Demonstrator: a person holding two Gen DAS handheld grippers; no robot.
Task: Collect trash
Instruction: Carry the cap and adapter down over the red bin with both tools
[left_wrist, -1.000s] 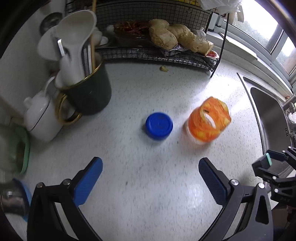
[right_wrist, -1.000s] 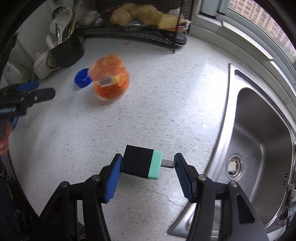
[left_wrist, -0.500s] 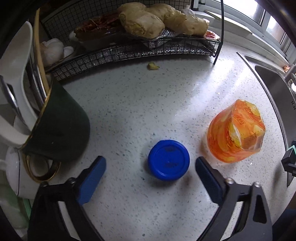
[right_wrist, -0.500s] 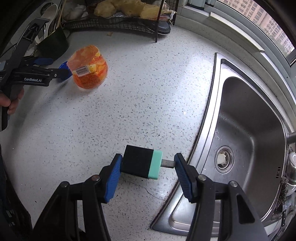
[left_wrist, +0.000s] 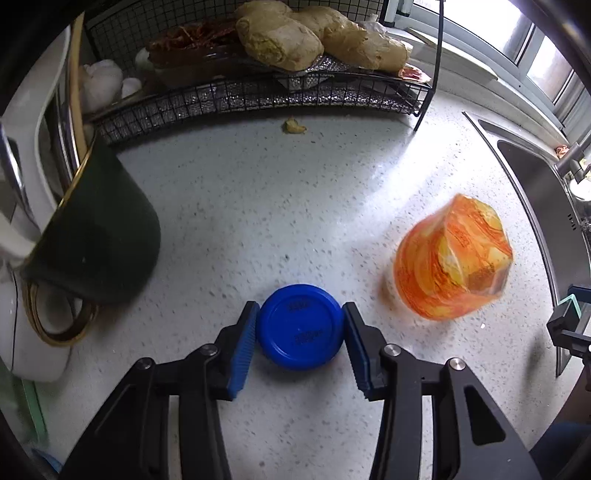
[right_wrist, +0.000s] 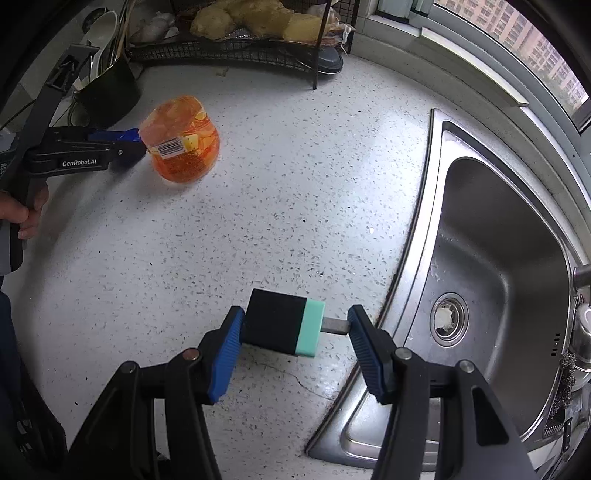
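Note:
A round blue lid (left_wrist: 301, 332) lies flat on the speckled counter (left_wrist: 295, 206). My left gripper (left_wrist: 301, 308) points down over it, and its jaws are closing with both blue pads against the lid's rim. To the right stands an orange plastic jar (left_wrist: 450, 258). In the right wrist view the jar (right_wrist: 183, 138) sits beside the left gripper (right_wrist: 125, 147), held by a hand (right_wrist: 22, 210). My right gripper (right_wrist: 295, 317) hovers near the sink edge, shut on a black and green block (right_wrist: 275, 321) with a short metal stub.
A dark green mug (left_wrist: 96, 236) holding utensils and a white pot (left_wrist: 22, 332) stand left of the lid. A black wire rack (left_wrist: 258, 96) with ginger runs along the back, a small scrap (left_wrist: 293, 126) before it. The steel sink (right_wrist: 498, 258) lies to the right.
My left gripper came down over the blue lid and its wide jaws narrowed onto the lid's sides. The right gripper kept its hold on the block.

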